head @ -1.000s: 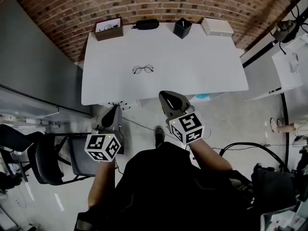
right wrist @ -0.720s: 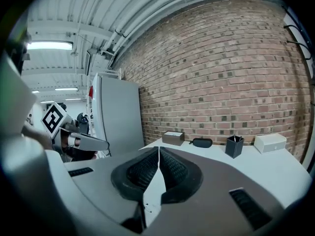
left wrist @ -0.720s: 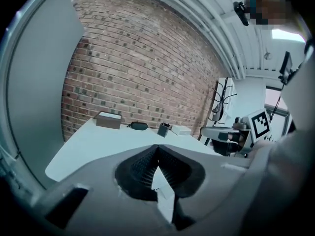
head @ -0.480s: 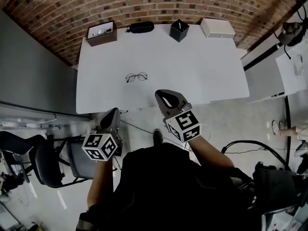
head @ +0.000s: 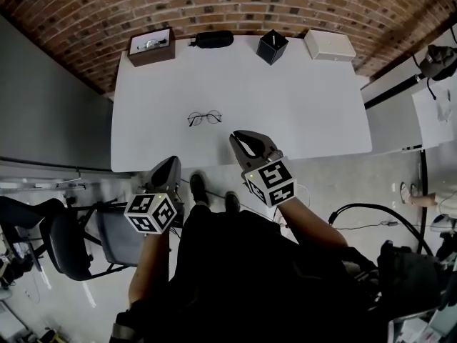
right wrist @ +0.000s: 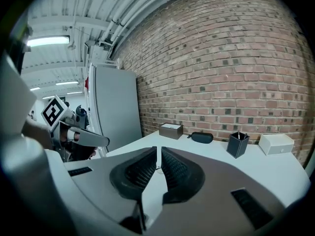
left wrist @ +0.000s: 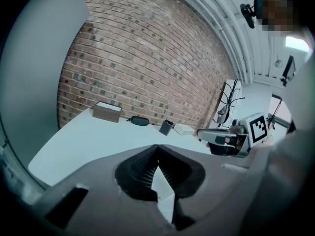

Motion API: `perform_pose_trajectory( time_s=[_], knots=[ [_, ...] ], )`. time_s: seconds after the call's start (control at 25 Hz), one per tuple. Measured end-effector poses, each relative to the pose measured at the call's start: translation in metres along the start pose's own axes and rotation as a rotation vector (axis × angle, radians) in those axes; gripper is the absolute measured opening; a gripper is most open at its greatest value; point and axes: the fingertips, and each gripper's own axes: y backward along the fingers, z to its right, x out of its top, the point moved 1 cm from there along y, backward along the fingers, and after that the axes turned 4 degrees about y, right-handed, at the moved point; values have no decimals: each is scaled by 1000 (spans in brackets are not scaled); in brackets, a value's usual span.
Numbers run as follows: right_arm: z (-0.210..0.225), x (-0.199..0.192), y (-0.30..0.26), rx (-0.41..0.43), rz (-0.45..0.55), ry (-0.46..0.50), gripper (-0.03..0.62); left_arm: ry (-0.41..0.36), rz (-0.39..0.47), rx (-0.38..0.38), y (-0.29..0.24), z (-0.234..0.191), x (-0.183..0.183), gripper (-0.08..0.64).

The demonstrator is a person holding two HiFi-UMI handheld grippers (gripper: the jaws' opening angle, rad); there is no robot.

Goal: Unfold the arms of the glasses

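Right gripper [head: 238, 137] has its jaws closed together with nothing between them, and the left gripper [head: 170, 161] is the same, tips touching and empty. Both hang over the near edge of the white table [head: 300, 106], the right one just past the edge and the left one a little outside it. The glasses [head: 205, 118] lie flat on the table, near the right gripper's tips and further from the left one, well apart from the brown box [head: 151, 46], the black case [head: 213, 39], the black pen holder [head: 272, 46] and the white box [head: 329, 45] standing along the far side by the brick wall. The long axis of the glasses goes from left to right in the head view, almost parallel to the near edge, with the right lens slightly further away. I cannot tell which way the front faces or how the arms are folded; the frame is too small. The step in hand looks like the approach. To do it well, I think both jaws must open before they reach the frame; one gripper should hold the front near a hinge, softly because the wire looks thin, and the other should take one arm by its tip and swing it outward.
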Motion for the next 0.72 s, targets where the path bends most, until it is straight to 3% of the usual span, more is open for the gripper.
perform_pose_trajectory(
  time_s=[0.28,0.72],
  knots=[
    [8,0,-39,-1,-40,-16,11,-75,-33,-62,-41,-21,18,11],
    [17,-39,-96,6,-205,-14,12,-65,-94,-103,-94,-55,12,11]
  ],
)
